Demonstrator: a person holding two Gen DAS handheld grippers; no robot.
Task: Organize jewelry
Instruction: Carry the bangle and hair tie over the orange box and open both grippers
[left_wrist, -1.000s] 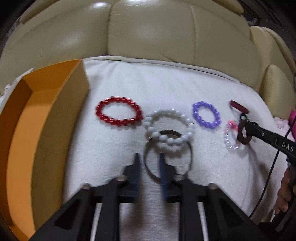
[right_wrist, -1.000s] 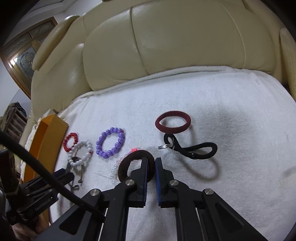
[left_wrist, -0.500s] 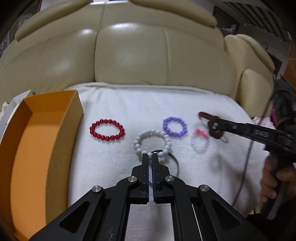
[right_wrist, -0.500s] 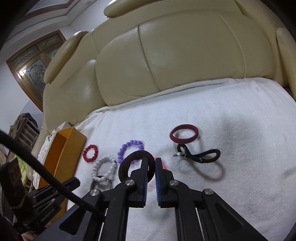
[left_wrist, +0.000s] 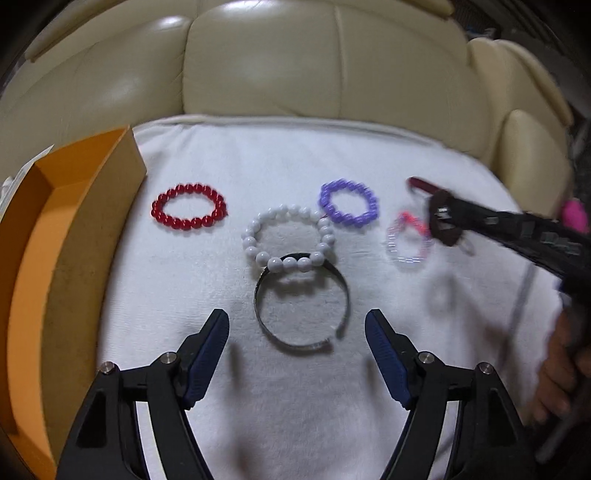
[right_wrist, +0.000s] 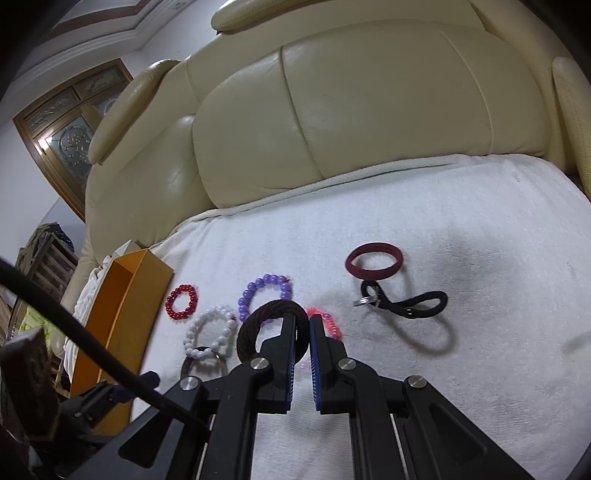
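My left gripper (left_wrist: 297, 325) is opening, its jaws wide apart. A thin metal bangle (left_wrist: 300, 347) lies on the white towel (left_wrist: 280, 417) just ahead of the tips, and neither pad touches it. A white bead bracelet (left_wrist: 290, 264) overlaps the bangle's far edge. A red bead bracelet (left_wrist: 184, 223), a purple one (left_wrist: 347, 221) and a clear-and-pink one (left_wrist: 406, 260) lie beyond. My right gripper (right_wrist: 303, 321) is shut on a brown hair tie (right_wrist: 255, 321), held above the towel. A maroon band (right_wrist: 373, 275) and a black tie (right_wrist: 410, 308) lie further right.
An open orange box (left_wrist: 74, 229) stands along the towel's left edge and also appears in the right wrist view (right_wrist: 125, 306). The cream leather sofa back (left_wrist: 295, 66) rises behind the towel. A hand (left_wrist: 554, 369) grips the right tool at the right edge.
The left jaws, shut half a second ago, now stand wide apart, and that gripper has come closer to the metal bangle. The right gripper still holds the brown hair tie.
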